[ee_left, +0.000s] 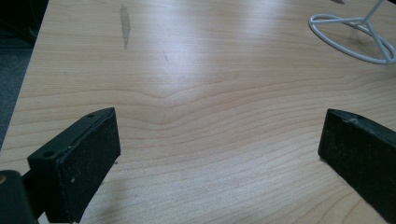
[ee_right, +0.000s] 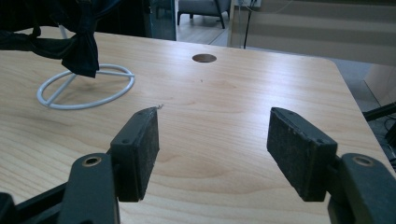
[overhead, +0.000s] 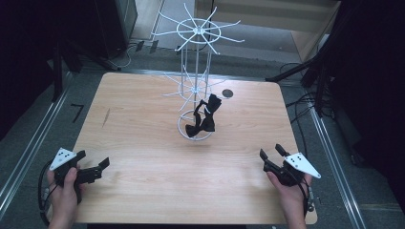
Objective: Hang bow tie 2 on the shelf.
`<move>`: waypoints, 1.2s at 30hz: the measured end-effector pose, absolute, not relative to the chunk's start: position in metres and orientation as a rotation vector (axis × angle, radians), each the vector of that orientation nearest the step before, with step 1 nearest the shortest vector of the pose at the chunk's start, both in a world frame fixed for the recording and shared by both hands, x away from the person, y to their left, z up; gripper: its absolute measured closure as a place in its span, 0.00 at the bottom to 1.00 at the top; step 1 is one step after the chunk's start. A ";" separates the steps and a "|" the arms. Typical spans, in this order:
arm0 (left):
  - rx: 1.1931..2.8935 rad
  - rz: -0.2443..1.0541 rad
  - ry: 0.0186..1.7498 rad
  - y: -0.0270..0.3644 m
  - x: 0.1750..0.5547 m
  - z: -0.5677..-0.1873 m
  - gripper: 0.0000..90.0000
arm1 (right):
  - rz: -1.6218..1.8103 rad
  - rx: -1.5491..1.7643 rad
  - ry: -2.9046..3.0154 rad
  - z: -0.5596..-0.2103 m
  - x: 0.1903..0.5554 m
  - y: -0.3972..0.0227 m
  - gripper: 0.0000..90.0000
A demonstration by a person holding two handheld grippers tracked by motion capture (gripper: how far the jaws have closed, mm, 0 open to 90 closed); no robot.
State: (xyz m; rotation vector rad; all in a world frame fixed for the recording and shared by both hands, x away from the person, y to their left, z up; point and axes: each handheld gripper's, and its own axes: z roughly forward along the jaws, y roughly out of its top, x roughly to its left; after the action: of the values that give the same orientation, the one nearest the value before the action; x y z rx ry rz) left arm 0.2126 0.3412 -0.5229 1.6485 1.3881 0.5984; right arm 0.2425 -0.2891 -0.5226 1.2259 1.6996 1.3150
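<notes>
1. High view: a light wooden table (overhead: 143,143) carries a white wire rack (overhead: 196,86) standing near its middle, toward the far side, with spoked hooks at two levels and a ring base.
2. A black bow tie (overhead: 204,118) hangs on the rack's lower part, drooping over the ring base (overhead: 184,129); it is well apart from both grippers.
3. The left gripper (overhead: 93,168) is held by a hand at the near left corner of the table, its jaws spread wide with nothing between them.
4. Left gripper view: bare wood lies between the parted jaws, with a dark smear (ee_left: 124,23) on the table farther off and the rack's ring base (ee_left: 355,39) at the far right.
5. The right gripper (overhead: 270,153) is held at the near right edge, its jaws likewise spread and empty.
6. Right gripper view: the bow tie (ee_right: 70,44) hangs at the far left above the ring base (ee_right: 86,86), and a round hole (ee_right: 204,58) in the table lies beyond the jaws.
</notes>
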 end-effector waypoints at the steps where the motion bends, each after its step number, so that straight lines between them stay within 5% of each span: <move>1: 1.649 0.598 1.388 0.341 0.213 -0.523 0.00 | 1.314 1.225 1.701 -0.523 0.242 -0.291 0.39; 36: 1.648 0.602 1.394 0.341 0.213 -0.523 0.00 | 1.295 1.315 1.671 -0.540 0.210 -0.344 0.37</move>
State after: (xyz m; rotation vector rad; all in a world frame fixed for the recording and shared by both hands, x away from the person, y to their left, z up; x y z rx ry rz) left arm 0.2126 0.3410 -0.5228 1.6483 1.3941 0.6020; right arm 0.2096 -0.3445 -0.5401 1.3146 1.6713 1.2950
